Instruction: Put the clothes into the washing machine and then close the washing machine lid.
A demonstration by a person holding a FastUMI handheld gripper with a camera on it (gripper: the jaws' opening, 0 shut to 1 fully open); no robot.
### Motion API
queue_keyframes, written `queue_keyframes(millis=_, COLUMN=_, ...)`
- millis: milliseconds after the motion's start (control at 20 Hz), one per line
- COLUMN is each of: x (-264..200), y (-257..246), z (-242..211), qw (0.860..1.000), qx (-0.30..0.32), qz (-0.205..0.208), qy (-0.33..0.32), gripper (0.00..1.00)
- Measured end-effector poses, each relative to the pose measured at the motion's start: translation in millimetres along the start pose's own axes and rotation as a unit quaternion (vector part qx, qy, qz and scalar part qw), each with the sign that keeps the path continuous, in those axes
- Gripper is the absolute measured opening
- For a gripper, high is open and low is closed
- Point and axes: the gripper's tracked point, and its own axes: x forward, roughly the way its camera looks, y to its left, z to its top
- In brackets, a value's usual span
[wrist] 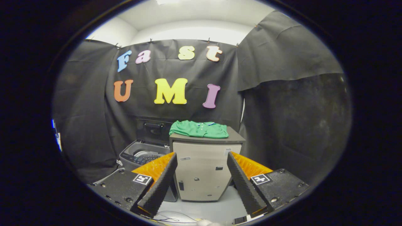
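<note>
No part of the task looks done yet. One folded green fabric garment (199, 129) lies on the dark flat top of a pale grey box-shaped cabinet (204, 171), well beyond the tool's fingers and untouched.

Tool (202, 171): fingers spread wide, nothing between them except the cabinet's front seen far ahead. Holding nothing.

Grey top-loading washing machine (141, 155) stands just beside the cabinet, on its left, partly hidden behind the left finger. Its dark lid (154, 128) is raised upright against the booth wall, so the drum opening is exposed; part of the ribbed drum interior shows. I cannot tell whether anything is already inside.

Judgement on progress: at the very start. Remaining steps, as far as this view allows:
- approach the cabinet top and grip the garment;
- carry it left, over the open drum, and drop it in;
- bring the raised lid down until shut.

Thin cables (171, 217) lie on the pale floor (216, 208) near the fingertips.
</note>
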Motion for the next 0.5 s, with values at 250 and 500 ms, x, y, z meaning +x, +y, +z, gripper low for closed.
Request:
queue_keyframes(millis=250, x=9.1, y=15.2, z=25.6, qw=1.0, qx=-0.004, qz=-0.004, qy=-0.007, gripper=0.99)
queue_keyframes(millis=500, x=32.7, y=19.6, z=60.3, qw=1.0, qx=0.012, qz=-0.009, qy=0.001, gripper=1.0)
